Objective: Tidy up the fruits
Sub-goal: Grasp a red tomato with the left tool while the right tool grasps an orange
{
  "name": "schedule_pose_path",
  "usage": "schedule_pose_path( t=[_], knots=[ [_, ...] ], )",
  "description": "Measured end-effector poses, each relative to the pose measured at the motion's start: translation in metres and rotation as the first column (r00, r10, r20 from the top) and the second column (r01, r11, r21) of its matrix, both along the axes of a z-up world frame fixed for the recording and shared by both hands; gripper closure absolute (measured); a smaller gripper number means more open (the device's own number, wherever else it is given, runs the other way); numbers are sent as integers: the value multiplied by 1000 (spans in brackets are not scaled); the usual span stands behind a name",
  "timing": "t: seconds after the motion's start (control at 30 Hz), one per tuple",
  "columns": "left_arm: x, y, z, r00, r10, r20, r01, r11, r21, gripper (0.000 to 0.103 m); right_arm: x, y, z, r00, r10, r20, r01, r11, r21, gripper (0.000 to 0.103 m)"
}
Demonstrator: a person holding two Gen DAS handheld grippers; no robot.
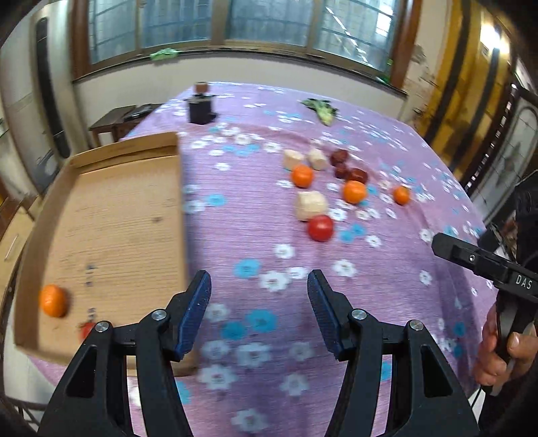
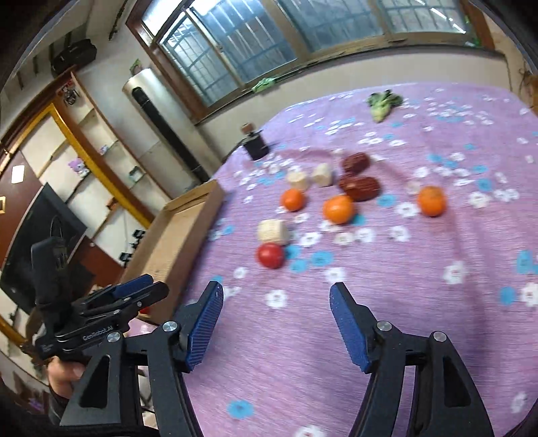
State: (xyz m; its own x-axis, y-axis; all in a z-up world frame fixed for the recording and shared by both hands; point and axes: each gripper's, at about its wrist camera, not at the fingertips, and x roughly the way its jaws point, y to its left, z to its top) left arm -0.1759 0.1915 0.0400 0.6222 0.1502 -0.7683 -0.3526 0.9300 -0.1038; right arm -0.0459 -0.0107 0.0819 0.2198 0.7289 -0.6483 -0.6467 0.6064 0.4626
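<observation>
Both claws, left [image 1: 259, 309] and right [image 2: 276, 319], hung released and empty; straddling the near tomato [image 2: 271, 255] squarely would suit the cardboard tray [image 1: 111, 215].

This is looking like a lived-in home, a sitting or dining room. A purple flowered cloth [image 2: 386, 319] is covering the worktop, and wood-framed windows [image 1: 269, 23] with outside grilles are running along the far wall. At the left a tall standing air conditioner [image 2: 151, 111] is standing in the corner, with yellow-trimmed shelves [image 2: 84, 148] holding small household things beside it and a dark television screen [image 2: 37, 242] nearer. A small wooden side table [image 1: 114, 124] is sitting past the worktop's far left edge.
</observation>
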Motion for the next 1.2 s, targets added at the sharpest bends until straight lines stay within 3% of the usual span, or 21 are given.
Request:
schedule_pose_path(
  t=[0.4, 0.77, 1.0, 1.2],
  knots=[
    [39, -37, -14, 995, -94, -39, 93, 995, -22, 44, 20, -31, -6, 993, -77, 91, 84, 994, -73, 37],
    [77, -32, -30, 995, -91, -39, 89, 994, -64, 45, 44, -24, -18, 989, -92, 113, 107, 986, -128, 39],
    [105, -25, -48, 994, -84, -72, 77, 992, -102, 45, 86, -6, -26, 983, -100, 153, 130, 972, -197, 40],
    [112, -26, -54, 994, -92, -65, 87, 993, -83, 57, 114, 8, -44, 974, -125, 191, 178, 940, -292, 52]
  ],
)
